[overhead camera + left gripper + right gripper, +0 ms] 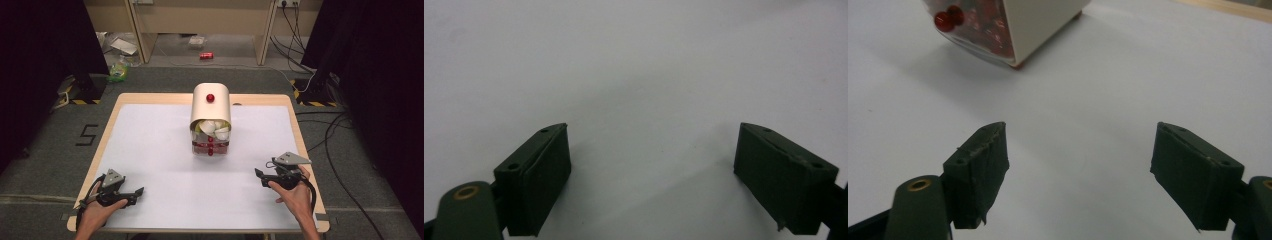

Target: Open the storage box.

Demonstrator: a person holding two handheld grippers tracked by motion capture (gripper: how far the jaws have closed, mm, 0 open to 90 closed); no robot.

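Note:
A cream bread-box-like container (211, 118) with a rounded roll-top lid and a red knob (210, 97) stands at the table's middle back. Its upper part is open on white things inside; below are clear drawers with red knobs (210, 148). My left gripper (140, 191) rests at the front left of the white table, held by a hand; its jaws stand wide apart over bare white surface (654, 165). My right gripper (258, 173) sits at the front right, also open and empty (1079, 165). In the right gripper view the container's lower corner (998, 30) lies ahead to the upper left.
The white mat (165, 165) covers a wooden table with a bare rim (295, 115). On the floor behind lie a red can (206, 55), plastic bags (118, 70) and cables (340, 130). Dark stands flank both back corners.

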